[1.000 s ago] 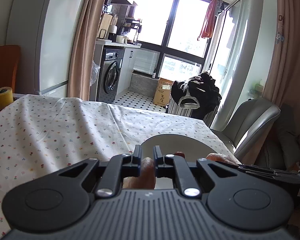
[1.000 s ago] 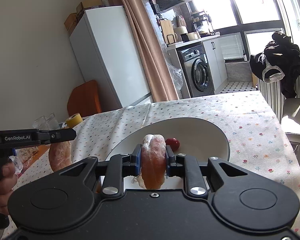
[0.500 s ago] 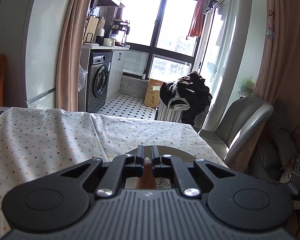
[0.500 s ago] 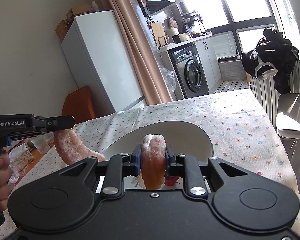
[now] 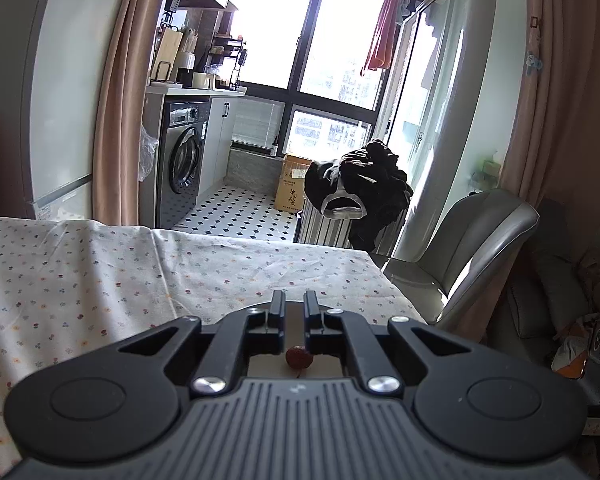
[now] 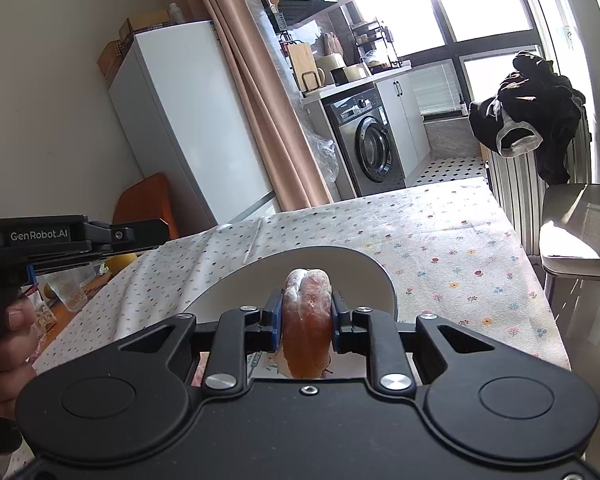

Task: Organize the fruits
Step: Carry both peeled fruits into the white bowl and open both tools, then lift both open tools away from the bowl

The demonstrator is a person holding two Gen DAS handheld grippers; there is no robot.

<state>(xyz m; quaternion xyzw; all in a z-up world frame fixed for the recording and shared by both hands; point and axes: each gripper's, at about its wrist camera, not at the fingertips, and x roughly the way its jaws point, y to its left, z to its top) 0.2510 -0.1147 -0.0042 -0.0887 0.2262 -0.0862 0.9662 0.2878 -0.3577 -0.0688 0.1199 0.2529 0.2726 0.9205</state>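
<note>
My right gripper (image 6: 306,316) is shut on an orange, frosted dried fruit (image 6: 307,292), which it holds upright above the near part of a white plate (image 6: 340,264). My left gripper (image 5: 294,308) hangs over the same plate (image 5: 268,366); its fingers stand a narrow gap apart with nothing between them. A small red fruit (image 5: 299,357) lies on the plate below that gap. From the right wrist view the left gripper (image 6: 156,226) reaches in from the left in a hand (image 6: 4,340), with nothing hanging from it. The right gripper's body hides most of the plate's contents.
The plate sits on a flowered tablecloth (image 6: 440,240) near the table's right edge. A grey chair (image 5: 472,248) stands just beyond that edge. A glass cup (image 6: 70,288) and a yellow roll (image 6: 120,260) stand at the table's left side.
The orange fruit that hung from my left gripper is gone from it, and the gripper has risen and turned right. The right gripper has moved nearer over the plate, still holding its fruit.
</note>
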